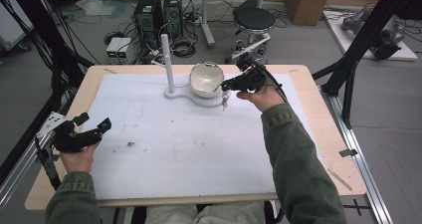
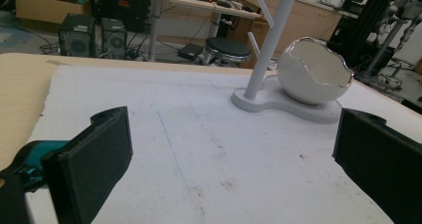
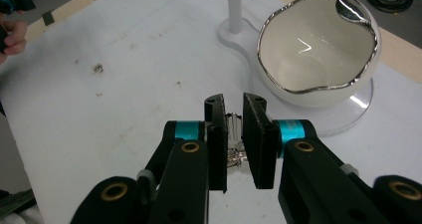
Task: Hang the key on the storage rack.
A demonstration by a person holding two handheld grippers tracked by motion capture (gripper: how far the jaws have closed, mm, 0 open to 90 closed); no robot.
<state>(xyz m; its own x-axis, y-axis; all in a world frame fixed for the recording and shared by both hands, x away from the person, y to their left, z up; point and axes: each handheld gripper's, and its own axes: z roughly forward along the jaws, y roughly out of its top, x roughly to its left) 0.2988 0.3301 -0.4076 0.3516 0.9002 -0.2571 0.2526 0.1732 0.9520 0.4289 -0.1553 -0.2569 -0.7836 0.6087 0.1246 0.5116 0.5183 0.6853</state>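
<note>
White foam sheet covers most of the wooden desk, stained here and there. At its far side a white stand with pegs rises from a base that also carries a white egg-shaped bowl with a jagged silver rim. The right gripper hangs just beside that bowl, its jaws clamped on a small glinting trinket, too small to identify. The left gripper rests near the desk's left edge, jaws spread wide, nothing between them.
</note>
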